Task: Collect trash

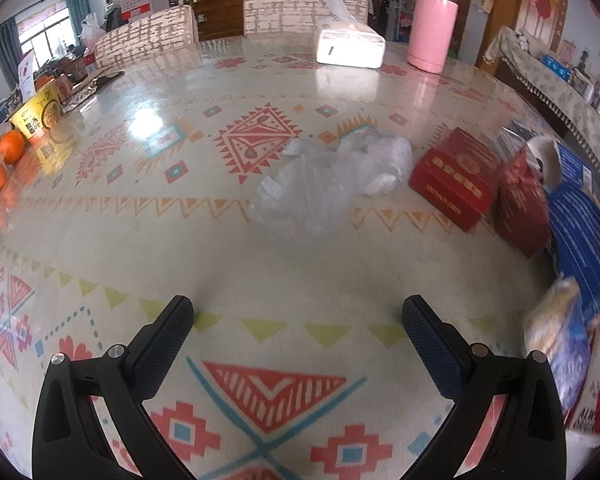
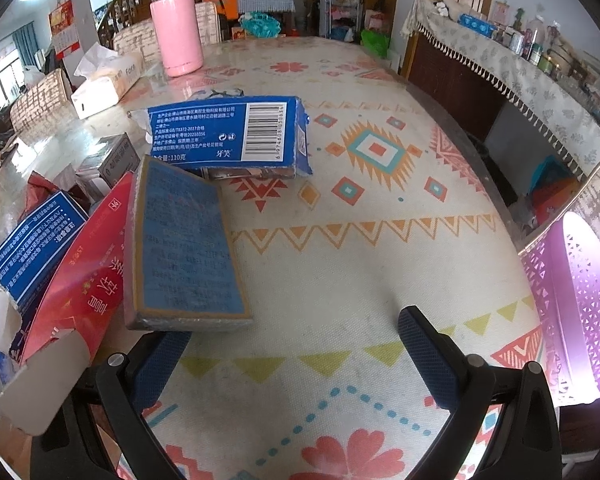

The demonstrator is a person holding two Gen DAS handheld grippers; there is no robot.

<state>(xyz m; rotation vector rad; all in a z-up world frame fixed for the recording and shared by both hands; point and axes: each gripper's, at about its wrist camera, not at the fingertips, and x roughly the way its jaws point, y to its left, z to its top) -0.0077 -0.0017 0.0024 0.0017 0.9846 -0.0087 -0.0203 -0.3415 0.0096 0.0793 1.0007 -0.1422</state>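
Patterned tablecloth, glossy. Crumpled clear plastic mid-surface; red boxes just beside, toward right edge. Blue cartons near right edge; purple basket beyond it. Left gripper wide, empty. Right gripper wide, empty.

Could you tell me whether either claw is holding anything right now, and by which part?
Nothing is held: the left claw and right claw are both open.

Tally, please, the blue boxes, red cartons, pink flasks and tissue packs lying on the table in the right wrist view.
Blue boxes: 3
Red carton: 1
Pink flask: 1
Tissue pack: 1
Total: 6
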